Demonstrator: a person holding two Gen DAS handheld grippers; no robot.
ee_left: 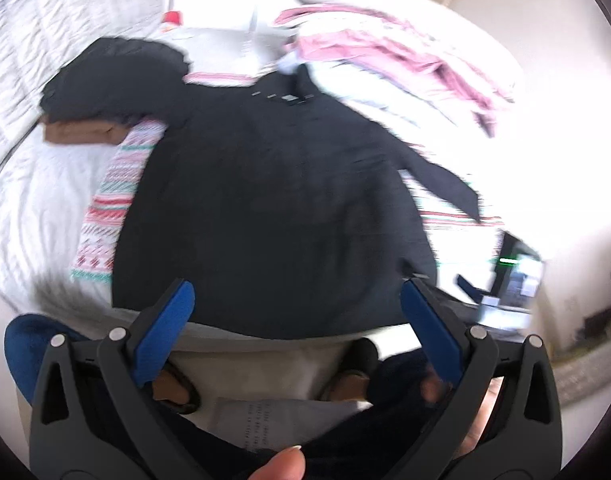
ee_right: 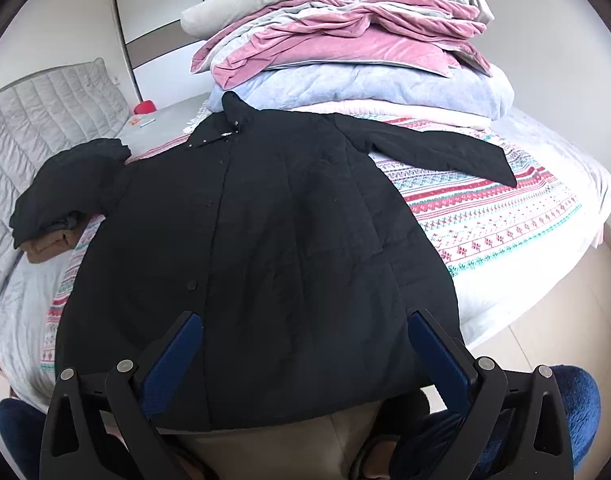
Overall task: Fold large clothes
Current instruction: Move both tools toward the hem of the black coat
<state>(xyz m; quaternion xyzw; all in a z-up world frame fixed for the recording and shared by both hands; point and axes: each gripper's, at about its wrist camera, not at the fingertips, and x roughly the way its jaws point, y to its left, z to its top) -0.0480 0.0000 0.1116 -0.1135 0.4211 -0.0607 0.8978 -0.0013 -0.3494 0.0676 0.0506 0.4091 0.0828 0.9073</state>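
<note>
Blue-padded jaws (spread), quilted black coat (ee_right: 265, 220)

Bright daylight, one view smeared, one sharp
Left wrist view is motion-blurred and blown out white right of the black coat (ee_left: 265, 200); right wrist view is crisp, evenly lit, fisheye-bent around it

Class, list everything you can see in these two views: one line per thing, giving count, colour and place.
coat: one, black, spread flat on the bed, one sleeve stretched right
folded clothes: one pile, black over brown, left of the coat
patterned cover: one, red, green and white, under the coat
bedding stack: one, pink, pale blue and grey, behind the coat
red object: one, far left, too small to identify
left gripper: fingers blue, open, holding nothing
right gripper: fingers blue, open, holding nothing
</note>
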